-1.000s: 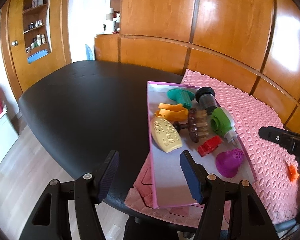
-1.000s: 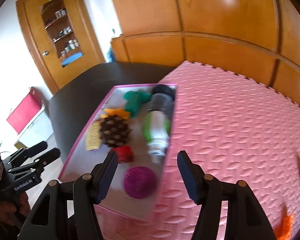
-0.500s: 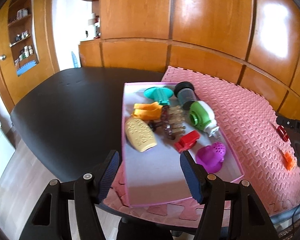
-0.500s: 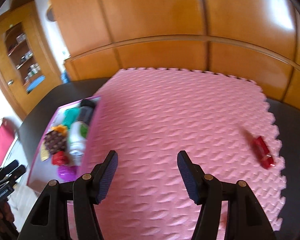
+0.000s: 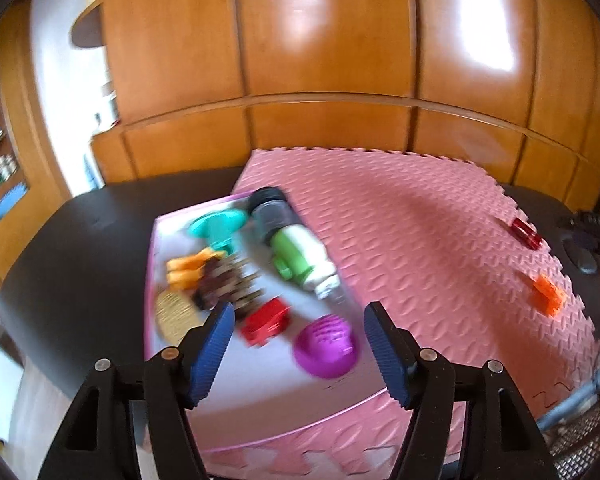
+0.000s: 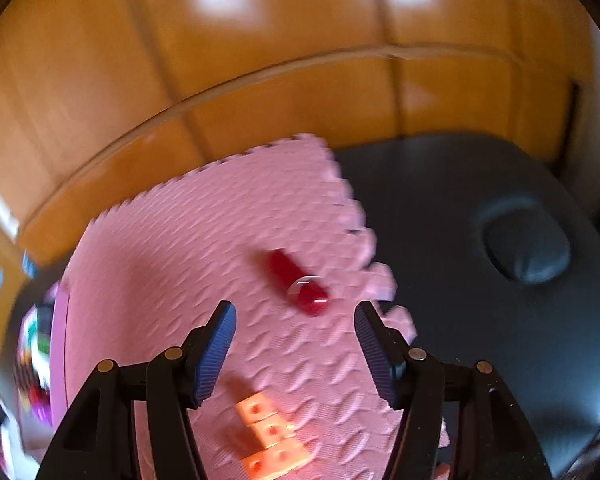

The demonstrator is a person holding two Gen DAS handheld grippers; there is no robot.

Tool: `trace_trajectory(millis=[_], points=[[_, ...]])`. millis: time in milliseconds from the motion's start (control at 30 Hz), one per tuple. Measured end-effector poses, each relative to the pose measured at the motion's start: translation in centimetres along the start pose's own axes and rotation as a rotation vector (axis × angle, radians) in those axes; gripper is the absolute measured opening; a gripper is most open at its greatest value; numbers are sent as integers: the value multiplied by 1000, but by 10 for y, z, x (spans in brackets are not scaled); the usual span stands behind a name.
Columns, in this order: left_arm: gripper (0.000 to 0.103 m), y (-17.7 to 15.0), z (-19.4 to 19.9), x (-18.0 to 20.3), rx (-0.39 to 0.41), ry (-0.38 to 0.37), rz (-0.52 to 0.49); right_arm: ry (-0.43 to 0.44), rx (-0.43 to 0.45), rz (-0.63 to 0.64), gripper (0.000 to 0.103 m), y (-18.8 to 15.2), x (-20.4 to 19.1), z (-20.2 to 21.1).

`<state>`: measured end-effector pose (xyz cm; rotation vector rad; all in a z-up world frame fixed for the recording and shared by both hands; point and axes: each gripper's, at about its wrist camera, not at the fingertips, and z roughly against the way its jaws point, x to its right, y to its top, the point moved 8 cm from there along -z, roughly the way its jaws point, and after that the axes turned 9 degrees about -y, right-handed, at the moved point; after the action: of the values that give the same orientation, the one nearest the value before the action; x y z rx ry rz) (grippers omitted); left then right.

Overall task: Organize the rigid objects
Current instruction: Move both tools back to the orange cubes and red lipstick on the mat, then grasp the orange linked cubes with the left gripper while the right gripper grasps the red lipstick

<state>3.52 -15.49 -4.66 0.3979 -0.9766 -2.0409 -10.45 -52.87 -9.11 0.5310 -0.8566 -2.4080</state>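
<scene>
A pink-rimmed tray (image 5: 260,384) lies on the pink foam mat (image 5: 420,232) and holds several toys: a purple piece (image 5: 326,347), a red piece (image 5: 266,322), a green and white bottle (image 5: 300,258), a teal piece (image 5: 218,226). My left gripper (image 5: 298,344) is open and empty above the tray's near end. A dark red piece (image 6: 298,282) and an orange block (image 6: 270,440) lie loose on the mat (image 6: 180,260); both also show in the left wrist view, red (image 5: 525,233) and orange (image 5: 548,294). My right gripper (image 6: 292,344) is open and empty just above them.
The mat covers a black table (image 6: 480,200) whose bare part with a round dent (image 6: 526,250) lies to the right. Wooden wall panels (image 5: 320,60) stand behind. The tray shows blurred at the left edge of the right wrist view (image 6: 58,320).
My right gripper has swung right, from the tray across the mat to the red and orange pieces. My left gripper has turned right and moved over the tray.
</scene>
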Motion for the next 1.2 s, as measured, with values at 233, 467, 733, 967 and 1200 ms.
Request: trace_trajectory(millis=[233,467,733,967,1200], points=[[68,13,-25,49,-38,-59,-104,13,26,-116,62,10,27,8],[68,21,-47,104,-68,-126,-193,23,27,-140,62,13,30,9],[68,16,-76,163,-128,-240,-240,48,31,-187,62,15,39,14],[68,3,-94,218,-192,-376,-263,68,20,-231,62,16,44,14],[68,-8,-109,273,-239,-501,-298,84,16,-237,62,17,42,14]])
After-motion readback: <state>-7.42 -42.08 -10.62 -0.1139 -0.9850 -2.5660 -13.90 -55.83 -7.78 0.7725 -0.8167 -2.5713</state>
